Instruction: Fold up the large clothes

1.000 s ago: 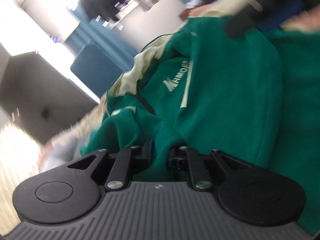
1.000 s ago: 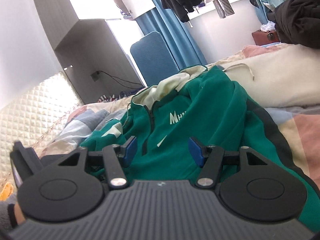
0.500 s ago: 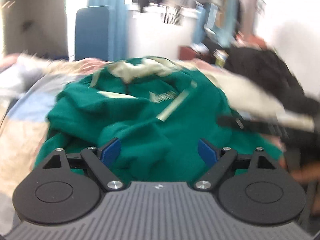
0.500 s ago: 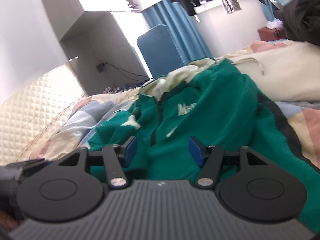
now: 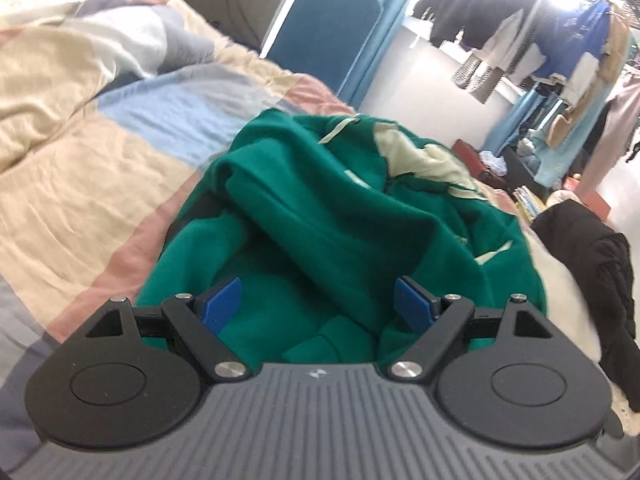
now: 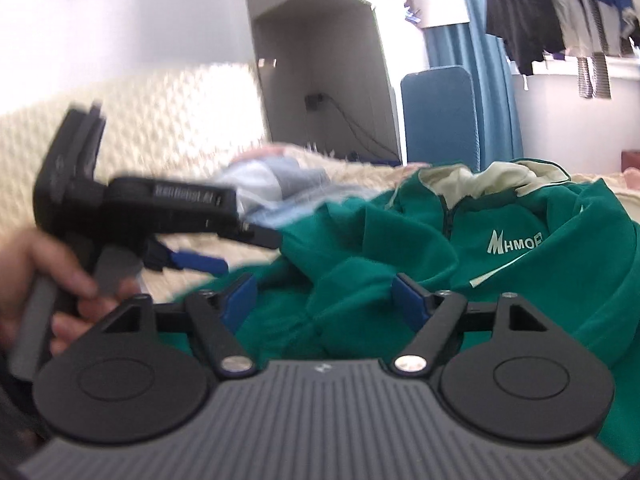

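left gripper (image 5: pixel 318 300) over rumpled green sweatshirt (image 5: pixel 340 216)

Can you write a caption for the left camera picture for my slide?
Left gripper, fingers open, above a crumpled green fleece jacket on a patchwork bedspread.

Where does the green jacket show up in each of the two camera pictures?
Left wrist view: the green jacket fills the centre, bunched on the bed, beyond the left gripper.
Right wrist view: it lies centre to right, white lettering facing the camera, beyond the right gripper.
Shared landmark: the blue panel standing behind the bed.
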{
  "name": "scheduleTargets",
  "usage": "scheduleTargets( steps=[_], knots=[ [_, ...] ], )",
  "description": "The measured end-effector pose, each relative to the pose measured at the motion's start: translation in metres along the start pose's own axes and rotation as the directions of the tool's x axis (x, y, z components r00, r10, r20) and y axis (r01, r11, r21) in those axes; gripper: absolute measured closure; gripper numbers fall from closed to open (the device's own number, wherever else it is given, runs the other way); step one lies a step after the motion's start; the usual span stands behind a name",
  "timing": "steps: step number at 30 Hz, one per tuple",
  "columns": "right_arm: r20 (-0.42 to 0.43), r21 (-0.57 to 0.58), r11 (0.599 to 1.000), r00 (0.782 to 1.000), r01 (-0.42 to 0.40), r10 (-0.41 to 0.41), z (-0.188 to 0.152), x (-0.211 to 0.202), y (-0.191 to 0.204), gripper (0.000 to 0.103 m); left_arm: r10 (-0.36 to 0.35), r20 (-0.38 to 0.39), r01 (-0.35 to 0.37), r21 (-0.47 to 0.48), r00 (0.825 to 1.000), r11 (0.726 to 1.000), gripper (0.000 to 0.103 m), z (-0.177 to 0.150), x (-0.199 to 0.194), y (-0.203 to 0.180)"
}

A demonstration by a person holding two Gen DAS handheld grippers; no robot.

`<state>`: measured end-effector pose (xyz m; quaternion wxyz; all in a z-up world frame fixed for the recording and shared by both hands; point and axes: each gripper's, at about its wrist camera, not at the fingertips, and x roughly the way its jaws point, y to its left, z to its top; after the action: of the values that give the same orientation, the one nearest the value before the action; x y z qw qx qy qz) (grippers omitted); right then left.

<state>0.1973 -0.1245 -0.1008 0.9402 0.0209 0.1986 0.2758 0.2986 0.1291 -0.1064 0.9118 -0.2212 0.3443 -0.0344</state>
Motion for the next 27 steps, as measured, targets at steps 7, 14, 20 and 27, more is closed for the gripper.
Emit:
scheduleTargets(
  steps=[7, 14, 20, 27],
  knots=[
    [-0.073, -0.087, 0.992, 0.993, 0.088, -0.094, -0.01, 0.018, 0.002, 0.037, -0.035, -0.014, 0.034, -0.079, 0.999, 0.996, 0.017, -0.003, 0.053, 0.013],
    [0.057, 0.144, 0.977, 0.984, 0.158, -0.168, 0.014, -0.019, -0.034, 0.057, -0.077, 0.001, 0.077, -0.126, 0.997, 0.989, 0.017, -0.006, 0.057, 0.016],
    [0.006, 0.422, 0.859, 0.947, 0.289, -0.321, 0.009, -0.044, -0.089, 0.057, -0.076, 0.024, 0.078, -0.118, 0.997, 0.99, 0.018, -0.007, 0.056, 0.012],
    [-0.106, 0.644, 0.666, 0.906, 0.376, -0.409, -0.01, -0.063, -0.139, 0.034, -0.052, -0.001, 0.052, -0.078, 0.999, 0.996, 0.024, -0.006, 0.071, 0.0]
  ],
)
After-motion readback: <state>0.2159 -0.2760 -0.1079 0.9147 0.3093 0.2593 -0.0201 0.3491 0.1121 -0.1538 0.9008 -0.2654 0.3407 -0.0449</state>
